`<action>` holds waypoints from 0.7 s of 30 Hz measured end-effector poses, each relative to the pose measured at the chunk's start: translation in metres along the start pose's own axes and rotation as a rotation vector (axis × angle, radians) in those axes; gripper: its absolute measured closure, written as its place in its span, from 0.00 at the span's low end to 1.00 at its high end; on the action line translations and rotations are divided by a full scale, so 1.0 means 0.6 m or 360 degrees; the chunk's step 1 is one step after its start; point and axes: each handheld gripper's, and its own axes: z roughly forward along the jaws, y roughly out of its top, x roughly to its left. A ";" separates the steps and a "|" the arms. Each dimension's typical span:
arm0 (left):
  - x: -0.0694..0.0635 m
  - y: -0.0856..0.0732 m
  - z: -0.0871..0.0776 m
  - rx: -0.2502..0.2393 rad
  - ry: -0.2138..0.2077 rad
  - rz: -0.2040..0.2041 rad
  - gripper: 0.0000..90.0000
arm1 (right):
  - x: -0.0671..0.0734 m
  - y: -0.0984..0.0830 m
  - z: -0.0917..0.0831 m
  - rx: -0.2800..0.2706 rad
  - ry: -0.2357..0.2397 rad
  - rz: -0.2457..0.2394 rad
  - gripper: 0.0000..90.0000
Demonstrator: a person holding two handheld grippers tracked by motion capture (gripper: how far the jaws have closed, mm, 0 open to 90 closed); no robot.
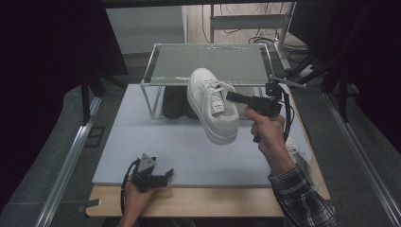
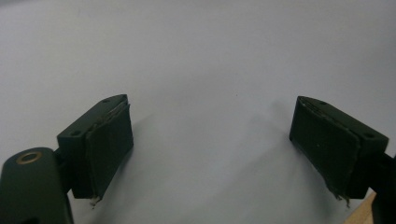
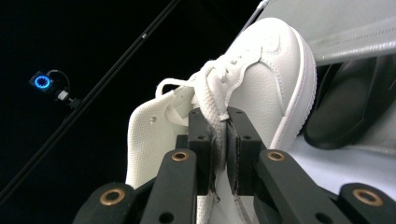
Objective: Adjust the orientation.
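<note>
A white sneaker point(image 1: 212, 104) hangs in the air above the grey table mat point(image 1: 156, 142), toe pointing toward the rack. My right gripper point(image 1: 232, 97) is shut on the sneaker point(image 3: 261, 79) at its side wall by the laces; in the right gripper view the two pads pinch the white material between them. My left gripper point(image 1: 166, 175) rests at the near edge of the mat, held by a hand. Its jaws stand wide open in the left gripper view, with bare mat point(image 2: 205, 70) between them and nothing held.
A metal-framed rack with a glass shelf point(image 1: 208, 64) stands at the back of the table. Dark shoes point(image 1: 175, 101) sit under it. Another white shoe point(image 1: 300, 156) lies by the table's right edge behind the right forearm. Wooden table edge point(image 1: 203, 201) runs along the front.
</note>
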 end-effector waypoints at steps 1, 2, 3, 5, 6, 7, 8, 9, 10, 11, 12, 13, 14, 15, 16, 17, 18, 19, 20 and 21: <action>0.000 0.000 0.000 0.0000 0.0000 -0.0001 0.14 | -0.001 0.004 0.004 -0.0010 -0.0006 0.0001 0.91; 0.000 0.000 0.000 -0.0001 0.0001 -0.0001 0.14 | -0.001 0.007 0.006 -0.0013 -0.0012 0.0001 0.91; 0.000 0.000 0.000 0.0000 0.0000 -0.0001 0.14 | -0.002 0.010 0.009 -0.0022 -0.0015 0.0004 0.91; 0.000 0.000 0.000 -0.0001 0.0000 -0.0001 0.14 | -0.005 0.015 0.014 -0.0037 -0.0023 0.0010 0.91; 0.000 0.000 0.000 0.0000 0.0000 -0.0001 0.14 | -0.006 0.018 0.017 -0.0047 -0.0027 0.0015 0.91; 0.000 0.000 0.000 0.0000 0.0000 -0.0001 0.14 | -0.008 0.022 0.019 -0.0054 -0.0034 0.0023 0.91; 0.000 0.000 0.000 0.0000 0.0001 -0.0001 0.14 | -0.009 0.024 0.022 -0.0059 -0.0040 0.0020 0.91; 0.000 0.000 0.000 0.0000 0.0000 -0.0001 0.14 | -0.010 0.027 0.025 -0.0064 -0.0043 0.0022 0.91; 0.000 0.000 0.000 -0.0001 0.0000 -0.0001 0.14 | -0.011 0.030 0.027 -0.0067 -0.0045 0.0030 0.91; 0.000 0.000 0.000 0.0000 0.0001 -0.0001 0.14 | -0.012 0.033 0.030 -0.0073 -0.0054 0.0025 0.91; 0.000 0.000 0.000 -0.0001 0.0000 -0.0001 0.14 | -0.012 0.035 0.032 -0.0071 -0.0059 0.0033 0.91; 0.000 0.000 0.000 -0.0001 0.0000 -0.0001 0.14 | -0.014 0.038 0.035 -0.0077 -0.0066 0.0032 0.91; 0.000 0.000 0.000 -0.0001 0.0000 0.0000 0.14 | -0.015 0.040 0.037 -0.0077 -0.0073 0.0029 0.91; 0.000 0.000 0.000 -0.0001 0.0000 0.0000 0.14 | -0.015 0.043 0.042 -0.0085 -0.0082 0.0033 0.91; 0.000 0.000 0.000 0.0000 0.0000 0.0000 0.14 | -0.016 0.045 0.044 -0.0086 -0.0089 0.0035 0.91; 0.000 0.000 0.000 -0.0001 0.0000 0.0000 0.14 | -0.017 0.046 0.047 -0.0094 -0.0097 0.0037 0.91; 0.000 0.000 0.000 -0.0001 0.0000 -0.0001 0.14 | -0.019 0.049 0.051 -0.0097 -0.0109 0.0036 0.91; 0.000 0.000 0.000 -0.0001 0.0000 -0.0001 0.14 | -0.020 0.051 0.054 -0.0101 -0.0116 0.0040 0.91; 0.000 0.000 0.000 -0.0001 0.0000 -0.0001 0.14 | -0.021 0.052 0.057 -0.0106 -0.0123 0.0041 0.91; 0.000 0.000 0.000 -0.0001 0.0000 -0.0001 0.14 | -0.022 0.055 0.060 -0.0102 -0.0133 0.0043 0.91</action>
